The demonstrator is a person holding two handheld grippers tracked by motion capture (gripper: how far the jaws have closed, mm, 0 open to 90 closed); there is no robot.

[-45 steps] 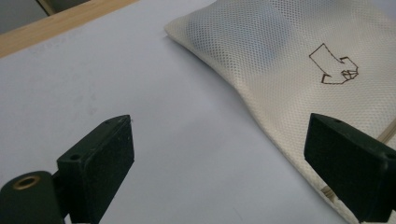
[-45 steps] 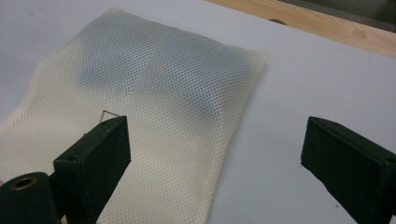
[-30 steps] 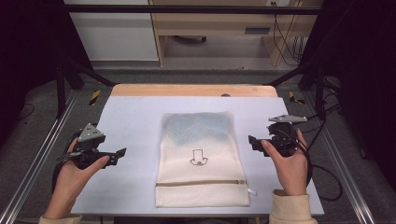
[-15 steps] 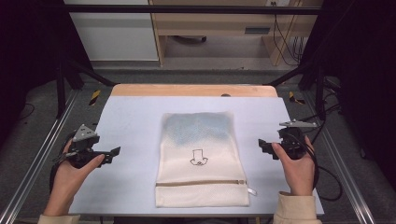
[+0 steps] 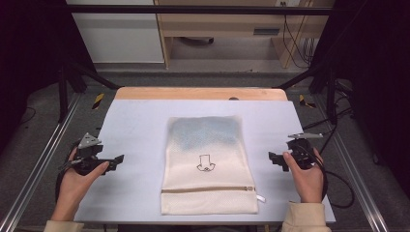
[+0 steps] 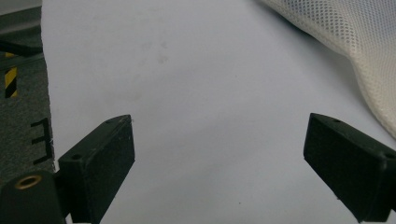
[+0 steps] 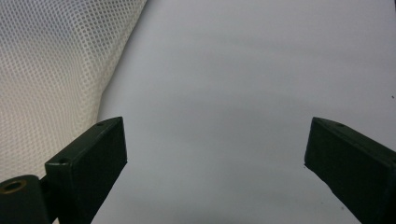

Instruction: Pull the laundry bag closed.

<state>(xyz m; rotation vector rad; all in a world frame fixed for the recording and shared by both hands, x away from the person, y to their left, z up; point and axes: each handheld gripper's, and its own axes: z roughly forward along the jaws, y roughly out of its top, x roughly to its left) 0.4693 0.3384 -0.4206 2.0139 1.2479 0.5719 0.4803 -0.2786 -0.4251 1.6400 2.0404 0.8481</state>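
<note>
A cream mesh laundry bag (image 5: 208, 164) lies flat in the middle of the white table (image 5: 135, 125), zipper near the front edge, with something bluish inside its far half and a small black drawing at its centre. My left gripper (image 5: 117, 160) rests low at the table's left side, jaws wide apart and empty, well left of the bag. In the left gripper view (image 6: 219, 154) the mesh bag (image 6: 355, 42) shows at the upper right. My right gripper (image 5: 271, 159) sits open and empty to the right of the bag; its own view (image 7: 215, 154) has the mesh bag (image 7: 51, 74) at the left.
A wooden strip (image 5: 198, 93) runs along the table's far edge. Metal frame rails (image 5: 38, 164) flank both sides, with dark floor and cables (image 5: 338, 188) beyond. A zipper pull (image 5: 260, 198) sticks out at the bag's front right corner.
Both grippers have moved outward and slightly toward the front, away from the bag. The bag has not moved.
</note>
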